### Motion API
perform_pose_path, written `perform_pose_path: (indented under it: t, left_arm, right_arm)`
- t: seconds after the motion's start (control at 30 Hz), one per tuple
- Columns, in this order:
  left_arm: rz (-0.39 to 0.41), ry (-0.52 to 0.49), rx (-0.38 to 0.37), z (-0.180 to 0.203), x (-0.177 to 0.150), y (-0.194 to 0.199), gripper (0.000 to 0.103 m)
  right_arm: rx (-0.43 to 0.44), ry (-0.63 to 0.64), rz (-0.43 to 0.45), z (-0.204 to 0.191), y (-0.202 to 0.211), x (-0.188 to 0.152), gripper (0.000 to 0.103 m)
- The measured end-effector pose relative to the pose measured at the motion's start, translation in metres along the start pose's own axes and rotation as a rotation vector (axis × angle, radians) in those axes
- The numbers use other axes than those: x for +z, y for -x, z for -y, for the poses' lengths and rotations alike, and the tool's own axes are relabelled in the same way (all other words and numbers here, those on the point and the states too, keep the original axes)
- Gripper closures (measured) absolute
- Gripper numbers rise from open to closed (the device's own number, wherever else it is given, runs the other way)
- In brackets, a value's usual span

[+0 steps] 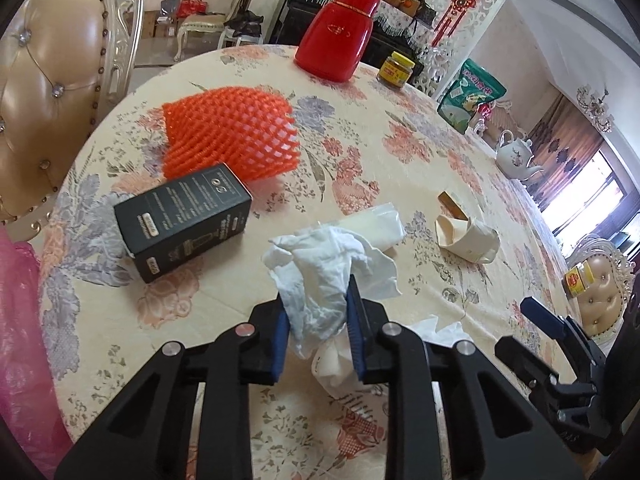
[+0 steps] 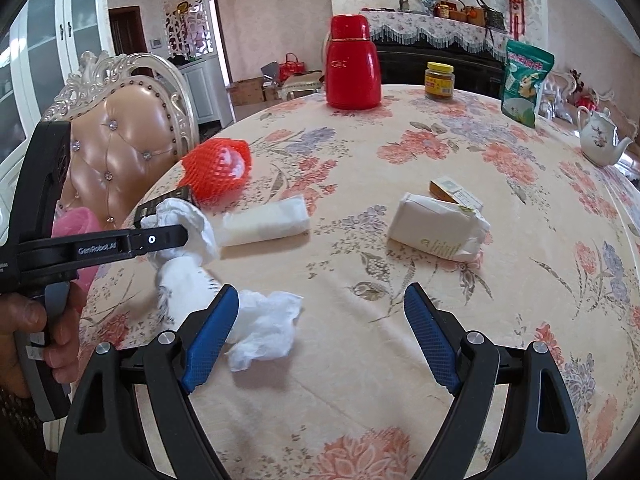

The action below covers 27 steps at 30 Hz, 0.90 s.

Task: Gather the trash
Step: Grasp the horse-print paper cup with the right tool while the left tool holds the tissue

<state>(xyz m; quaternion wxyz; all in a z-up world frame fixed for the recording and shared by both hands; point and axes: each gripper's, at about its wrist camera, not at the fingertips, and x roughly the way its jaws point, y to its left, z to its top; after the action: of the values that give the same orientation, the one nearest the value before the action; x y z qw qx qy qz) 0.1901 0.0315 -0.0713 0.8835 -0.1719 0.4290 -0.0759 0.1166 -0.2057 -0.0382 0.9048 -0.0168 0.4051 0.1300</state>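
Note:
My left gripper point(image 1: 316, 312) is shut on a crumpled white tissue point(image 1: 320, 280) and holds it just above the flowered tablecloth; it also shows in the right wrist view point(image 2: 180, 232). My right gripper point(image 2: 320, 308) is open and empty, low over the table, with another crumpled tissue point(image 2: 264, 328) beside its left finger. Other trash lies around: an orange foam net point(image 1: 232, 136), a black box point(image 1: 184, 220), a white rolled wrapper point(image 2: 264, 224), a white paper packet point(image 2: 436, 228) and a small carton point(image 2: 452, 190).
A red thermos point(image 2: 352, 64), a yellow-lidded jar point(image 2: 439, 80), a green bag point(image 2: 524, 80) and a white teapot point(image 2: 600, 136) stand at the table's far side. A padded chair point(image 2: 120, 140) and a pink plastic bag point(image 1: 24, 340) are at the left edge.

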Motion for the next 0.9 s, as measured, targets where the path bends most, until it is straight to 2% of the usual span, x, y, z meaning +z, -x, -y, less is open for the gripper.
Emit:
perform_pose_path:
  t: [0.5, 0.7, 0.9]
  left_arm:
    - [0.074, 0.002, 0.035, -0.018, -0.003, 0.043, 0.078]
    - [0.111, -0.012, 0.072, -0.027, -0.008, 0.066, 0.078]
    - [0.134, -0.008, 0.072, -0.036, -0.012, 0.082, 0.079]
  right_arm:
    - [0.066, 0.144, -0.029, -0.07, -0.009, -0.004, 0.023]
    - [0.04, 0.2, -0.053, -0.091, -0.023, -0.007, 0.026]
    - [0.012, 0.248, -0.088, -0.107, -0.038, -0.011, 0.028]
